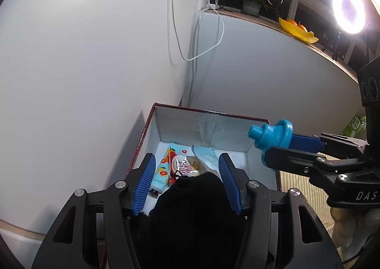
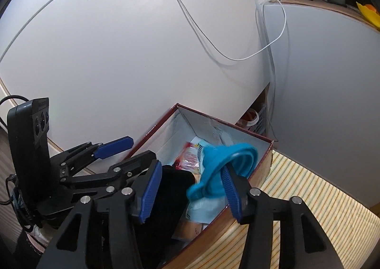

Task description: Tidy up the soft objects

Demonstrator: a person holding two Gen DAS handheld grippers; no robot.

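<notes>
Left tongs (image 1: 186,175) spread apart above the red-rimmed box (image 1: 206,126), black cloth (image 1: 190,200) bunched between them. Beyond lie a glossy tube (image 1: 163,169) and crinkly packets (image 1: 185,164). Right tongs (image 2: 190,188), also apart, carry a blue rubbery funnel (image 2: 220,162) hooked over one finger.

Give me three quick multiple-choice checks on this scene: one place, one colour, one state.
1. Where is the fruit-print tube? A. on the striped mat B. inside the box C. on the windowsill
2. What colour is the funnel? A. blue B. red C. white
3. How is the left gripper? A. shut on the tube B. shut on nothing C. open

1 B: the tube lies on the box floor, near its left wall.
2 A: the funnel is bright blue.
3 C: the fingers are spread wide, with a black cloth between them.
</notes>
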